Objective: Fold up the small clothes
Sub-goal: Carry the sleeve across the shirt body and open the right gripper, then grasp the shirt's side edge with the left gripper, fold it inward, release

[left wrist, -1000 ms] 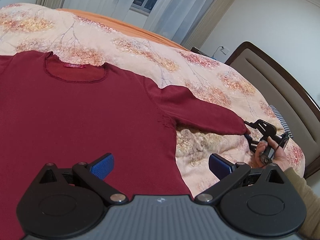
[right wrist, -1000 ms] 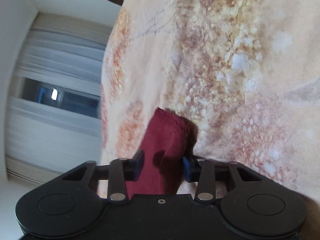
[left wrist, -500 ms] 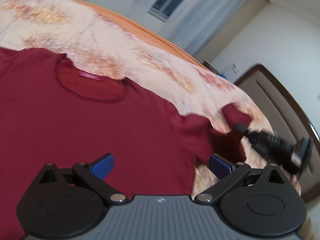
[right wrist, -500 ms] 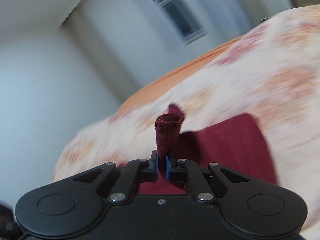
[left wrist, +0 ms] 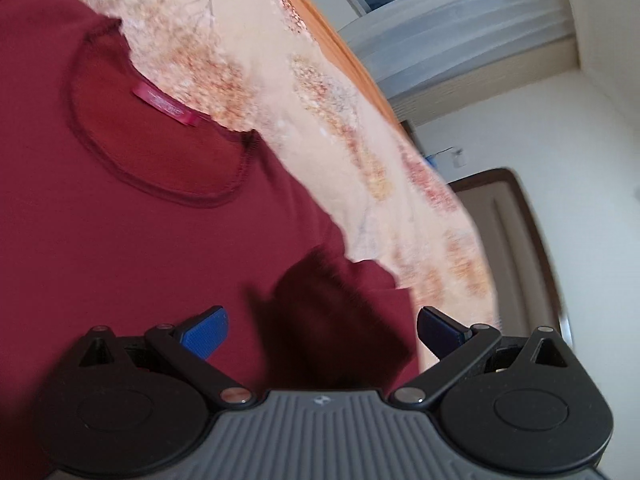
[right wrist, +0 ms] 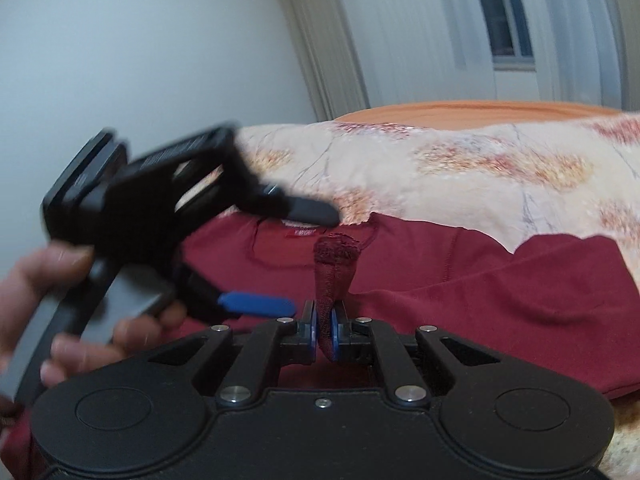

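1. Evidently pinched tight on the frayed cuff (right wrist: 336,250) by the right gripper (right wrist: 324,330), to carry that sleeve over the chest.
2. Lay flat on the floral bedspread (right wrist: 460,168): dark red knit sweater (left wrist: 120,240), neckline toward eleven o'clock.
3. Held wide and empty, left gripper (left wrist: 320,330), ready to pin the fold.

Left gripper (left wrist: 322,330) black linkage arms, silver pivot screws, blue ribbed pads (left wrist: 204,332), grey ridged housing with small logo, right gripper (right wrist: 324,330) all-black body, thin blue pads, bare hand (right wrist: 60,304)
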### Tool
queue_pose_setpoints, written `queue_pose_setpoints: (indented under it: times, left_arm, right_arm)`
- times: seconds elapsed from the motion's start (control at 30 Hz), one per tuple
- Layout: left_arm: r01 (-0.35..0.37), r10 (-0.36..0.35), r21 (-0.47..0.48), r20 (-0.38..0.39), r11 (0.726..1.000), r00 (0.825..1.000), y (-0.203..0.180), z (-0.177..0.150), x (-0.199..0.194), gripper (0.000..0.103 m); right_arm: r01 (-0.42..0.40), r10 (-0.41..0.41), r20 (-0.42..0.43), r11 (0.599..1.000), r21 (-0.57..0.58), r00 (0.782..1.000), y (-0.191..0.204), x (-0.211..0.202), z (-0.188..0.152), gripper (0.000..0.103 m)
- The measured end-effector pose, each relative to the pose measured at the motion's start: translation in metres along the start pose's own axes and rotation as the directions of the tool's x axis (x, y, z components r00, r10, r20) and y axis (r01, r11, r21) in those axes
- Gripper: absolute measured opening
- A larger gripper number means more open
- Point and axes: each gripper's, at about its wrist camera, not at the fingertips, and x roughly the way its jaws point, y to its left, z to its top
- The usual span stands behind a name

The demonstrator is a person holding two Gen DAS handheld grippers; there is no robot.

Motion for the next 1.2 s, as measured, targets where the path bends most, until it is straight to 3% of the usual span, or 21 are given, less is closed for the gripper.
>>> queue_pose_setpoints:
  times: [0.13,0.3,0.33,0.43,0.6,0.7,0.8,0.9,1.0,1.1,1.2]
  left_arm:
    - [0.070,-0.071,-0.060,-0.015,0.996,0.997,0.005,0.003,0.011,0.101]
    - [0.094,-0.097,-0.076,-0.043,0.993,0.994,0.008,0.004,0.014,0.083]
    - [0.081,-0.085,-0.073,-0.058,0.994,0.995,0.008,0.003,0.014,0.078]
    - [0.047,-0.055,-0.079,-0.107,0.996,0.993,0.015,0.000,0.013,0.078]
    - [0.030,-0.039,-0.086,-0.100,0.996,0.994,0.030,-0.005,0.005,0.078]
    - [0.025,-0.033,-0.075,-0.104,0.997,0.994,0.031,-0.008,0.003,0.076]
    - [0.040,-0.049,-0.073,-0.118,0.997,0.992,0.031,-0.013,0.002,0.076]
    - [0.051,-0.061,-0.083,-0.122,0.995,0.991,0.035,-0.021,-0.001,0.076]
    - [0.046,-0.056,-0.084,-0.123,0.995,0.991,0.038,-0.026,-0.003,0.074]
    - [0.008,-0.016,-0.062,-0.129,0.998,0.992,0.036,-0.030,-0.003,0.063]
    - [-0.038,0.035,-0.021,-0.134,0.999,0.990,0.033,-0.036,-0.001,0.042]
  right_arm:
    - [0.014,-0.015,-0.003,0.994,-0.111,1.000,0.021,0.000,-0.009,0.007]
    - [0.056,-0.057,0.004,0.967,-0.249,0.998,0.039,-0.002,-0.020,0.010]
    - [0.050,-0.052,0.000,0.967,-0.251,0.999,0.039,-0.001,-0.020,0.012]
    - [0.006,-0.010,-0.013,0.969,-0.246,1.000,0.038,0.003,-0.022,0.020]
    - [-0.013,0.001,-0.046,0.967,-0.255,0.999,0.038,-0.002,-0.026,0.022]
    - [-0.007,-0.002,-0.036,0.966,-0.259,0.999,0.035,-0.014,-0.027,0.024]
    - [0.007,-0.014,-0.024,0.971,-0.239,1.000,0.027,-0.024,-0.025,0.033]
    - [0.023,-0.030,-0.026,0.973,-0.231,0.999,0.022,-0.034,-0.028,0.034]
    - [0.047,-0.050,-0.011,0.975,-0.219,0.999,0.017,-0.049,-0.030,0.043]
    - [0.082,-0.082,0.005,0.980,-0.183,0.997,0.006,-0.058,-0.028,0.049]
    - [0.098,-0.097,0.014,0.990,-0.104,0.995,-0.005,-0.072,-0.028,0.051]
